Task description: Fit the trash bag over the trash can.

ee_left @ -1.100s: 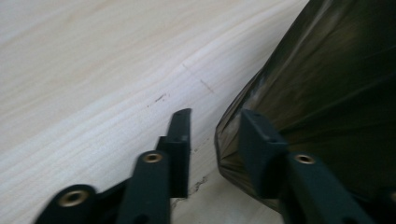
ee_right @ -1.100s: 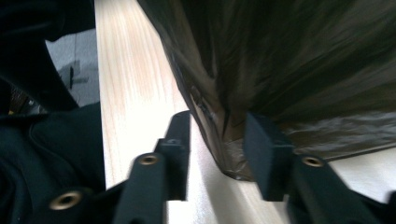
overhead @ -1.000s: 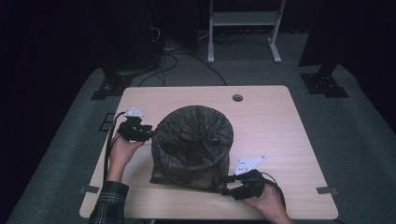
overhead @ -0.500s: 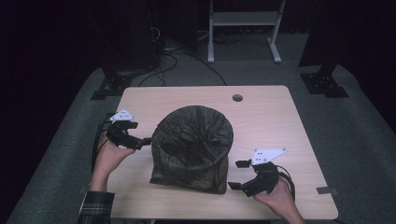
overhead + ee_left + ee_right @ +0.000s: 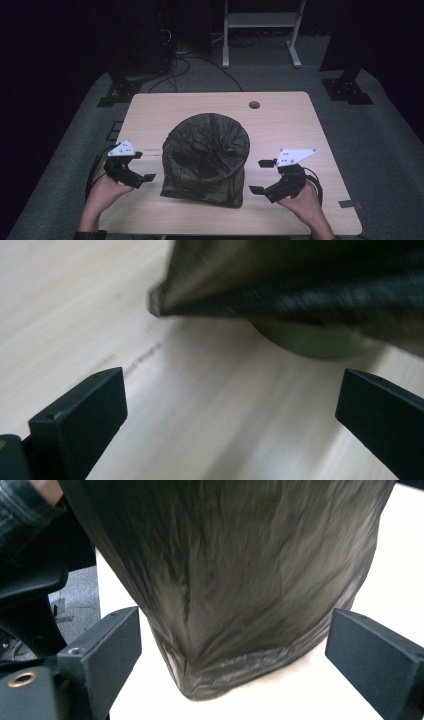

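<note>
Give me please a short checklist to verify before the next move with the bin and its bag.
1. Left tongs open, nothing between them: ok.
2. Right tongs open, apart from the bag: ok.
3. Black bag pulled down over the bin on all sides: ok in front and at both sides; back cannot tell.
4. Bin standing upright on the table: ok.
5. Bag mouth open and lining the inside: ok.
6. Bag free of tears: cannot tell.
</note>
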Motion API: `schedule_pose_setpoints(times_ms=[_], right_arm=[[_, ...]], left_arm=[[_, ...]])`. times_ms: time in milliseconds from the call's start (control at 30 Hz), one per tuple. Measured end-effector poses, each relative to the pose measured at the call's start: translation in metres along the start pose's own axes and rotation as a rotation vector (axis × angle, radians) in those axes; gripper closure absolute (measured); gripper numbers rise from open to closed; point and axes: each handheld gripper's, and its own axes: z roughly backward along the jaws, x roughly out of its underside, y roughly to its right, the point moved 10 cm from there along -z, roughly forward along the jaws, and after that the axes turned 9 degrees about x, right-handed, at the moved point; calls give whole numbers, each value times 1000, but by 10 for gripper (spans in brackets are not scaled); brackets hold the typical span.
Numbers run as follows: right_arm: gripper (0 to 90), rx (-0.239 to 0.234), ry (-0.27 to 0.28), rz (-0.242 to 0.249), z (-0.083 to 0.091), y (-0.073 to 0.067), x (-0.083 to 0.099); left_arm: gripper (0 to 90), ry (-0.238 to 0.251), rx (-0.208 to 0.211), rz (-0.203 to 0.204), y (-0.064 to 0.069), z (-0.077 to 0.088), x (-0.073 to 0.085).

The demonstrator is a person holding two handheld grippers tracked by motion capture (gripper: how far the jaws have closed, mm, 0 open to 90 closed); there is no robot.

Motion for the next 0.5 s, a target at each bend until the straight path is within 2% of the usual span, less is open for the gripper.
schedule_pose_setpoints(times_ms=[167, 300, 500], right_arm=[[63, 11, 37, 19, 8, 4, -18], [63, 13, 55, 37, 14, 5, -33], [63, 4, 74, 53, 19, 4, -54]], left_arm=[[0, -24, 25, -22, 18, -12, 15], [0, -38, 27, -30, 27, -21, 24], [0, -76, 57, -45, 39, -41, 39]])
